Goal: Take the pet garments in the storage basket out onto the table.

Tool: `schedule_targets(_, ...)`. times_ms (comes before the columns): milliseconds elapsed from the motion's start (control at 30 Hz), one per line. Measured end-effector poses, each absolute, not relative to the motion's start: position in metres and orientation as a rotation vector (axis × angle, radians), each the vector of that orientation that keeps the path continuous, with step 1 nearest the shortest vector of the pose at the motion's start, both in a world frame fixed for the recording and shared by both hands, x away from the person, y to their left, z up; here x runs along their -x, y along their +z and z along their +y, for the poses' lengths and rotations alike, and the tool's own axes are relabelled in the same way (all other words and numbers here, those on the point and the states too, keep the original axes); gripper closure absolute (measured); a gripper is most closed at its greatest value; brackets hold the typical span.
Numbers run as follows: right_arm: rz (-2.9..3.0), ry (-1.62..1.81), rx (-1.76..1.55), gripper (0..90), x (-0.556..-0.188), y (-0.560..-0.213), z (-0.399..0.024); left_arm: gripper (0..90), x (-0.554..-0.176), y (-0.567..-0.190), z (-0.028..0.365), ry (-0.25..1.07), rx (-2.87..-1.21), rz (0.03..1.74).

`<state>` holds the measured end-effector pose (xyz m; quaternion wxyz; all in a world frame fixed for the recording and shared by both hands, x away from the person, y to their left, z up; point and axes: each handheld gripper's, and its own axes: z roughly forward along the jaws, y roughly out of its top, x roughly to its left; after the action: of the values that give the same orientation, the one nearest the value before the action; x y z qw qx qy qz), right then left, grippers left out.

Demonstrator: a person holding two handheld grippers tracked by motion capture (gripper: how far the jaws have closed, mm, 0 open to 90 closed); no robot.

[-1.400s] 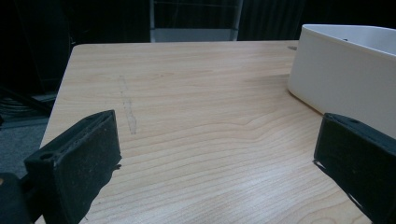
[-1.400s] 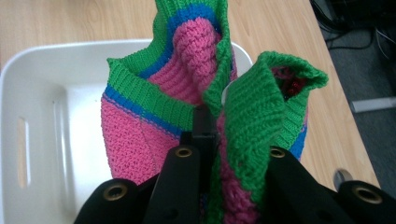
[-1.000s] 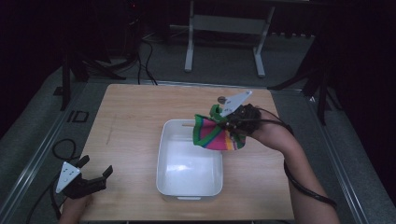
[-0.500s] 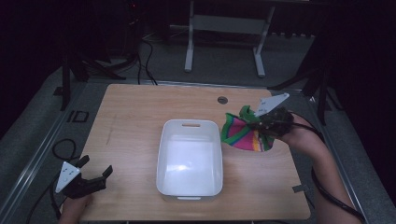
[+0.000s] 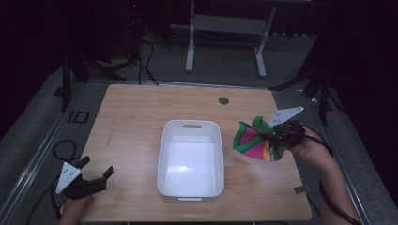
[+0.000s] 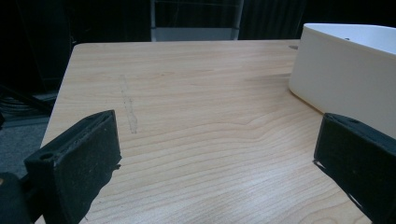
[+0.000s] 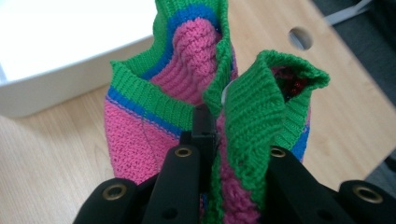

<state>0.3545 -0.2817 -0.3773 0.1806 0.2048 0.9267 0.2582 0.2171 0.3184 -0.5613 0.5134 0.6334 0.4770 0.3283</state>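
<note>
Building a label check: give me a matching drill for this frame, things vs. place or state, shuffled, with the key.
Things:
1. white bin
2. knitted cloth
3. left gripper
4. right gripper

Places or states:
A. open, near the table's front-left corner
B. shut on striped fabric
C. middle of the table, nothing inside
D. pink, green and blue, held just right of the bin

Pairs: 1-C, 2-D, 3-A, 4-B

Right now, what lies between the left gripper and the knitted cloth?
In the high view, the white bin stands between the left gripper and the knitted cloth; elsewhere, bare wooden table.
</note>
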Motion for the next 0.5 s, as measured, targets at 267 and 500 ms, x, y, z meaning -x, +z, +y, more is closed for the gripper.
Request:
schedule_targets(267, 2.674, 0.717, -0.618, 82.9, -0.36, -0.434, -0.281, 0.9, -0.217, -0.561, 0.319, 0.786, -1.522, 1.145)
schedule_targets(500, 2.694, 0.715, -0.65, 82.5, -0.365, -0.476, -0.277, 0.9, -0.217, -0.561, 0.319, 0.786, -1.522, 1.145)
